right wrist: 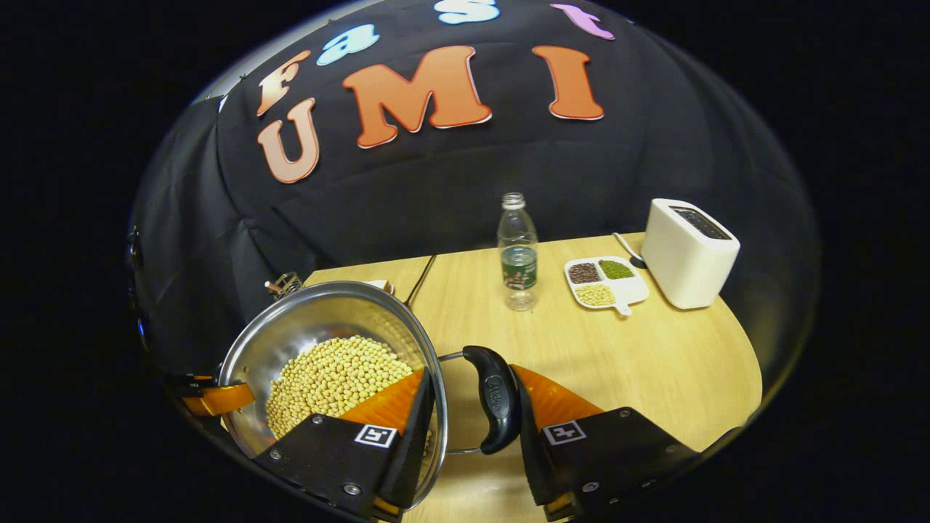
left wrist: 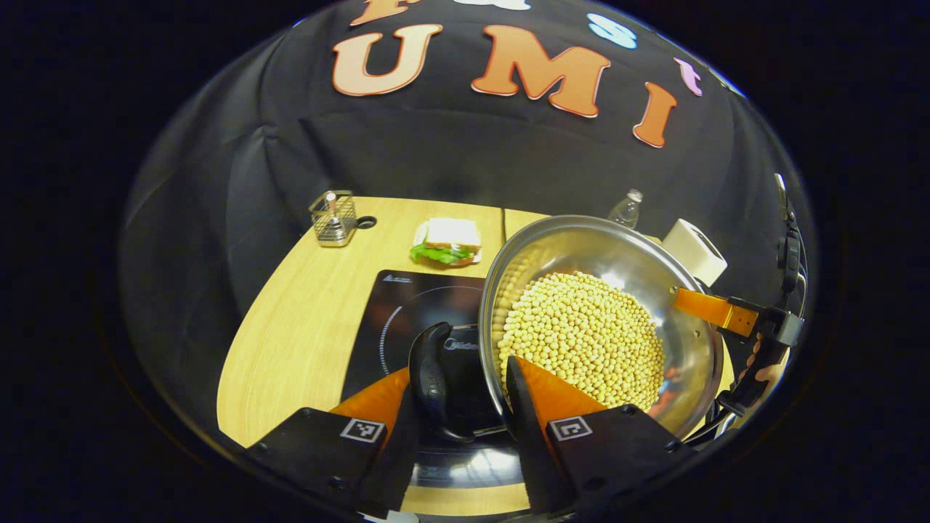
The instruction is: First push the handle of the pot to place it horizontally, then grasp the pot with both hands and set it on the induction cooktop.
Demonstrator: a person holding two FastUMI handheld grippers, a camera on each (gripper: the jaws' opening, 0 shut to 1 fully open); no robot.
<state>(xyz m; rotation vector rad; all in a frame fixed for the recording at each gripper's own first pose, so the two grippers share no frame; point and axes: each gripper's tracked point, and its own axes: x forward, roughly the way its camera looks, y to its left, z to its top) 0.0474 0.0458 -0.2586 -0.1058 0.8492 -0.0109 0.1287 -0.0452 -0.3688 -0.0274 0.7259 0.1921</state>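
The work surface is a light wooden desk (left wrist: 305, 327) with a rounded front edge, enclosed at the back and sides by the black cloth wall (left wrist: 436, 152) of the booth.

Left gripper view, left to right: a small wire basket (left wrist: 333, 218) stands near the desk's far left edge. A sandwich (left wrist: 447, 242) lies by the far edge. The black induction cooktop (left wrist: 407, 312) lies flat toward the desk's front edge. The pot (left wrist: 639, 269), steel and holding yellow beans (left wrist: 581, 338), hangs tilted over the cooktop's right side. The left gripper (left wrist: 465, 392) straddles the pot's near rim: one finger lies outside the black left handle (left wrist: 430, 374), the other inside the pot against the wall; both fingers appear to press, clamping handle and rim. Past the pot stand a clear bottle (left wrist: 626, 209) and a white toaster (left wrist: 694, 250). At the pot's far rim, the other gripper's finger reaches in.

Right gripper view, left to right: the pot (right wrist: 312, 319) sits at the lower left, with the cooktop's cable (right wrist: 421, 280) running to the far edge behind it. The right gripper (right wrist: 476, 403) holds the rim and the black right handle (right wrist: 494, 399) between its closed-in fingers. The bottle (right wrist: 517, 254) stands mid-desk. A white divided dish (right wrist: 632, 289) of beans lies just beside the toaster (right wrist: 686, 254), near the far right edge.
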